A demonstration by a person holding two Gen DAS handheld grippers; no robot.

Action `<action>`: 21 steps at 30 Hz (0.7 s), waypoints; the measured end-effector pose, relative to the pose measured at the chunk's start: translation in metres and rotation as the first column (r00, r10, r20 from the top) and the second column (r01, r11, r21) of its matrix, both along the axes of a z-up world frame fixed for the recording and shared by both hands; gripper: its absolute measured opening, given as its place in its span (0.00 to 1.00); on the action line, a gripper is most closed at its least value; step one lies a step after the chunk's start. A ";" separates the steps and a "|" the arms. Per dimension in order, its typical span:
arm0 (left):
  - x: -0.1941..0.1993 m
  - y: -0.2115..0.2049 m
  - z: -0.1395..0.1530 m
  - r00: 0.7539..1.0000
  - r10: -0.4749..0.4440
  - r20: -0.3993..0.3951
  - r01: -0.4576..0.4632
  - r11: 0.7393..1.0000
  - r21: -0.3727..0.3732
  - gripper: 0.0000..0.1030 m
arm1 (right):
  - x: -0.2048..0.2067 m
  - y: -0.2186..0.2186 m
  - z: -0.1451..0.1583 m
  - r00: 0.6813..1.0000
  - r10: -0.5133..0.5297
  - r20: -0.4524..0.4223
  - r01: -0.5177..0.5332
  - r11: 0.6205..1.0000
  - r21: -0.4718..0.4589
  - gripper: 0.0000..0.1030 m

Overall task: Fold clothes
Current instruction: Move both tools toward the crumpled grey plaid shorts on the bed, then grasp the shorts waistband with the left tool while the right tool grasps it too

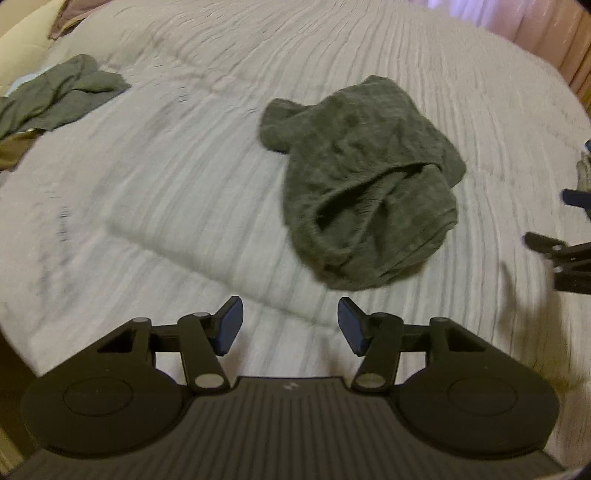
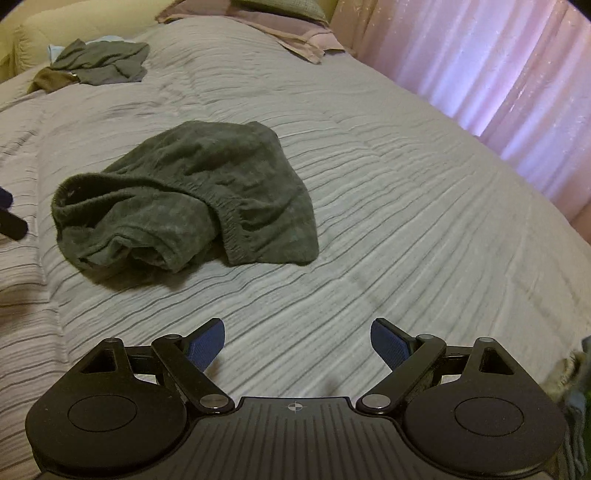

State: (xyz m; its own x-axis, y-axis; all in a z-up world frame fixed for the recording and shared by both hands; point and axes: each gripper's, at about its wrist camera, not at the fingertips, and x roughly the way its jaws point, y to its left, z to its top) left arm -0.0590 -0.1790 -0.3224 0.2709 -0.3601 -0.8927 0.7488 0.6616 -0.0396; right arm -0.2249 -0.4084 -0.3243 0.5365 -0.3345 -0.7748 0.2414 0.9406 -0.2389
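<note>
Striped bedspread (image 2: 388, 206) fills both views; crumpled grey-green shorts (image 2: 192, 192) lie mid-frame. We're approaching w/ left gripper (image 1: 290, 325) & right gripper (image 2: 297, 345), jaws wide, empty. Next, probably: grab waistband, spread flat.

Striped grey bedspread (image 2: 369, 184), pink curtains (image 2: 480, 74), pillows (image 2: 277, 7)

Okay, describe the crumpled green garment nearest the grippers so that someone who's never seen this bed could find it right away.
On the wide bed with the ribbed grey bedspread, look to the middle, away from the pink curtains. There lies the dark green garment in a lone rumpled heap, its elastic waistband gaping open. The other clothes pile sits far off near the head of the bed.
</note>
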 end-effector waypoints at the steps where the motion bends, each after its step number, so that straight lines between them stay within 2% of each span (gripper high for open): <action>1: -0.002 -0.004 -0.006 1.000 0.003 -0.002 -0.003 1.000 -0.017 0.51 | 0.002 -0.003 -0.003 1.000 0.002 0.004 -0.002 1.000 0.000 0.87; 5: 0.002 -0.017 -0.028 0.999 0.051 -0.007 -0.051 0.996 -0.078 0.51 | 0.010 -0.012 -0.014 0.999 0.028 0.018 -0.028 1.000 0.001 0.87; 7: 0.007 -0.022 -0.036 0.998 0.068 0.005 -0.067 0.993 -0.095 0.48 | 0.014 -0.013 -0.018 0.997 0.070 0.028 -0.070 0.997 -0.013 0.87; 9: 0.014 -0.022 -0.041 0.998 0.066 0.008 -0.065 0.989 -0.136 0.37 | 0.018 -0.014 -0.023 0.993 0.113 0.037 -0.112 0.993 -0.028 0.87; 11: 0.020 -0.021 -0.044 0.999 0.055 0.002 -0.053 0.982 -0.182 0.10 | 0.025 -0.012 -0.030 0.984 0.173 0.037 -0.170 0.983 -0.066 0.87; 12: 0.023 -0.018 -0.043 0.999 0.047 -0.004 -0.047 0.978 -0.205 0.09 | 0.029 -0.011 -0.034 0.979 0.202 0.036 -0.199 0.976 -0.086 0.86; 13: 0.026 -0.015 -0.041 0.998 0.055 0.007 -0.052 0.972 -0.231 0.08 | 0.032 -0.009 -0.038 0.973 0.229 0.033 -0.225 0.968 -0.110 0.72; 14: 0.028 -0.009 -0.036 0.997 0.068 0.033 -0.057 0.964 -0.261 0.07 | 0.037 -0.009 -0.042 0.965 0.261 0.019 -0.257 0.957 -0.134 0.68; 16: 0.036 -0.001 -0.025 0.991 0.090 0.096 -0.059 0.956 -0.287 0.07 | 0.046 -0.007 -0.052 0.946 0.324 -0.013 -0.321 0.930 -0.182 0.66; 17: 0.041 0.002 -0.022 0.989 0.092 0.112 -0.057 0.956 -0.287 0.07 | 0.051 -0.006 -0.058 0.930 0.366 -0.039 -0.365 0.903 -0.228 0.66; 19: 0.052 0.007 -0.017 0.985 0.095 0.142 -0.051 0.957 -0.287 0.07 | 0.057 -0.002 -0.070 0.894 0.436 -0.104 -0.446 0.840 -0.310 0.66; 21: 0.060 0.007 -0.018 0.987 0.069 0.144 -0.027 0.961 -0.274 0.07 | 0.060 0.001 -0.081 0.845 0.514 -0.150 -0.530 0.762 -0.372 0.65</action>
